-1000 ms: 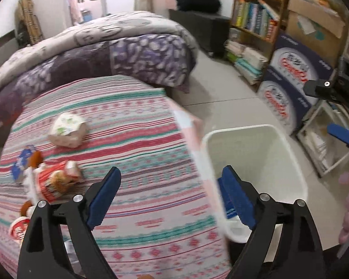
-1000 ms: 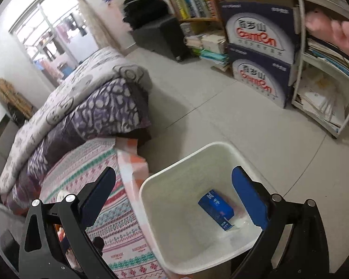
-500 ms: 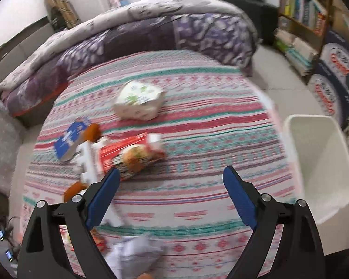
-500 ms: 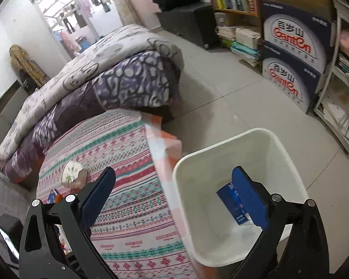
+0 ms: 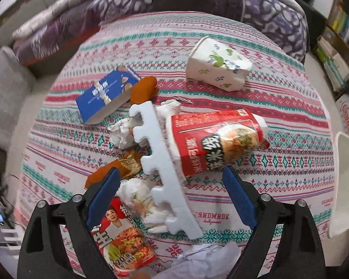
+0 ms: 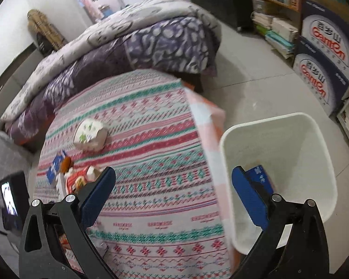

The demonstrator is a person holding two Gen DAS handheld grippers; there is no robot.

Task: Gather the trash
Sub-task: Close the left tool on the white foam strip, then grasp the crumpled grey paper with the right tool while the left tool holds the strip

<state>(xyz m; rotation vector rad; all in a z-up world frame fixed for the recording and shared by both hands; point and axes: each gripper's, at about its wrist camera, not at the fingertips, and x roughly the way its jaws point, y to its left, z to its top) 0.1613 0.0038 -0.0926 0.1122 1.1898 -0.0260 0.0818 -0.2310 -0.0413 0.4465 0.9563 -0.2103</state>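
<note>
Trash lies on the striped bedspread [image 5: 279, 174]: a red noodle cup [image 5: 211, 139] on its side, a white foam strip [image 5: 165, 162], a blue box [image 5: 107, 93], a white paper cup [image 5: 217, 68], crumpled tissues [image 5: 139, 195] and a noodle lid [image 5: 123, 234]. My left gripper [image 5: 169, 193] is open just above the foam strip and tissues. My right gripper [image 6: 174, 193] is open and empty between the bed and the white bin [image 6: 314, 139], which holds a blue box [image 6: 261, 176]. The paper cup [image 6: 89, 134] also shows in the right wrist view.
A folded purple and grey quilt [image 6: 137, 46] lies at the head of the bed. Bookshelves [image 6: 274, 4] and blue cartons [image 6: 323, 53] stand along the far right wall. The bin rim [image 5: 344, 186] shows at the right of the left wrist view.
My left gripper has swung left from the bin and come down close over the trash pile. My right gripper has turned left, so more of the bed shows.
</note>
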